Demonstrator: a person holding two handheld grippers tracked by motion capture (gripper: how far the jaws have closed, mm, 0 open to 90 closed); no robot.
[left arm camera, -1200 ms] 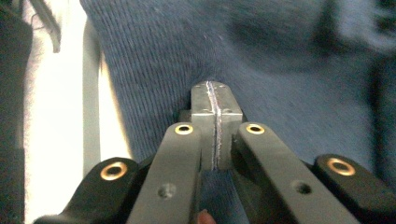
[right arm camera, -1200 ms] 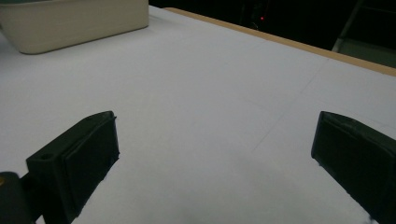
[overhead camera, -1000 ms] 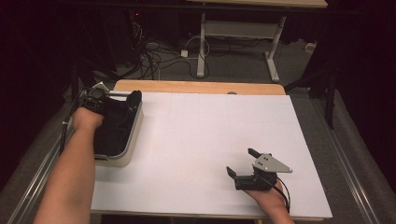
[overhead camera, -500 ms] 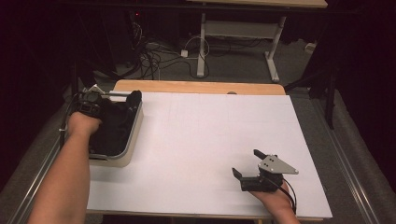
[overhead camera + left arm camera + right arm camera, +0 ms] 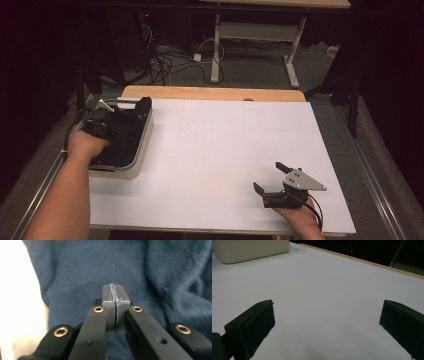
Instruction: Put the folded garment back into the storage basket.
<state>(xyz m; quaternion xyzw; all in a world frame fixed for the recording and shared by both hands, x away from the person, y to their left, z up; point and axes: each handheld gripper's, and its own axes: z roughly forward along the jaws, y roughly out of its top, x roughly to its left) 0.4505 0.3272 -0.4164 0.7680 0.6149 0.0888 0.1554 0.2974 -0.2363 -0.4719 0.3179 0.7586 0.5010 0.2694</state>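
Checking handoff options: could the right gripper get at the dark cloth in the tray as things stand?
Probably yes: bare white table lies between the open right gripper and the tray, though the left gripper already pinches the dark cloth.

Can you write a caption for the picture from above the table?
Left gripper pinches dark blue cloth in a tray; right gripper rests open on the white table.
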